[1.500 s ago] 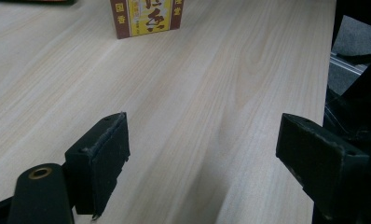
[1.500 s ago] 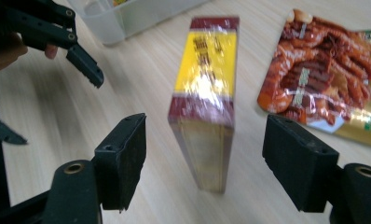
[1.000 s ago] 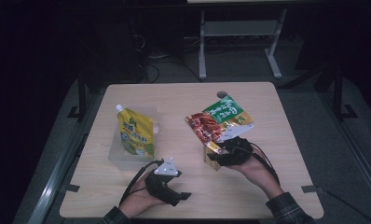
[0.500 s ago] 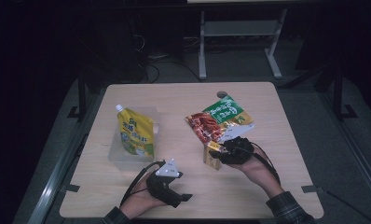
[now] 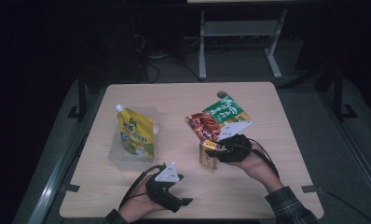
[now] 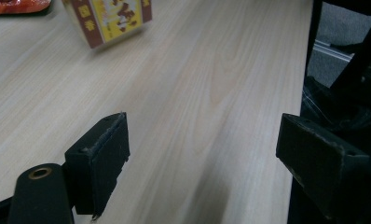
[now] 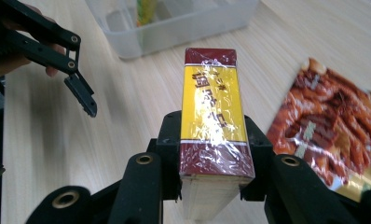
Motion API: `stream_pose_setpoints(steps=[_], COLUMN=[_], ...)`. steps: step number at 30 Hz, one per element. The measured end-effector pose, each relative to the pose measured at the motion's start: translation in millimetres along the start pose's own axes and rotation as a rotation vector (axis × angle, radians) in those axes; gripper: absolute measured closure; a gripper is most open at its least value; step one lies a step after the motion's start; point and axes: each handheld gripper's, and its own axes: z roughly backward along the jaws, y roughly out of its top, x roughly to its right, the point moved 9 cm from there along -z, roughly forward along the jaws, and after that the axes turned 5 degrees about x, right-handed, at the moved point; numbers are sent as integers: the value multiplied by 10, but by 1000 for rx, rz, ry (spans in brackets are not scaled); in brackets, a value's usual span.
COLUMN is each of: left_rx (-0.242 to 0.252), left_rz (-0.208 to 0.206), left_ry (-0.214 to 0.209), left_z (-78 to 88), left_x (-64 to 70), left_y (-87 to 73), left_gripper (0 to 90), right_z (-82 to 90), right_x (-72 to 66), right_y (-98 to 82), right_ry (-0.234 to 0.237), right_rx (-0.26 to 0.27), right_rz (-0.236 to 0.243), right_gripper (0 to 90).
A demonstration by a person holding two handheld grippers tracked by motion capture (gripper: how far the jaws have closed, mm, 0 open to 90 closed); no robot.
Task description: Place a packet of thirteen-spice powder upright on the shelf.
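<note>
Compared with the earlier high view, the jaws of the right gripper [image 5: 215, 151] have just been closing, with the small box [image 5: 208, 154] between them; both hands and the other items are seen in nearly the same places. The left gripper [image 6: 211, 163] is held near the table's [image 5: 249, 196] near edge, its 2 jaws spread wide with nothing between them and bare tabletop beyond. In the right gripper view, the box [image 7: 215, 114] is clamped at its near end between the 2 black pads, its length running straight away from the gripper. The box is shown right of the table's centre, toward the near edge. It is a narrow carton wrapped in clear film, with a yellow middle panel bearing printed characters and dark red bands at both ends. Just beyond it, a red and green snack bag [image 5: 218, 119] is seen. Toward the left edge, a clear plastic tray [image 5: 120, 156] holding a yellow spouted pouch [image 5: 136, 135] is visible.
</note>
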Motion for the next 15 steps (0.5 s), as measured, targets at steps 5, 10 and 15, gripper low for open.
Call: stream_pose_setpoints(steps=[5, 10, 15], left_rx=[-15, -8, -8], left_rz=[-27, -42, -48], left_ry=[-16, -32, -47], left_z=[46, 51, 38], left_x=[35, 77, 109], left_y=[-73, -88, -81], left_gripper=[165, 165, 166], right_z=[-33, -100, -171], right_x=[-24, -80, -142], right_y=[126, 252, 369], right_ry=[24, 53, 89], right_rx=[12, 19, 26], right_rz=[50, 82, 118], right_gripper=[665, 665, 665])
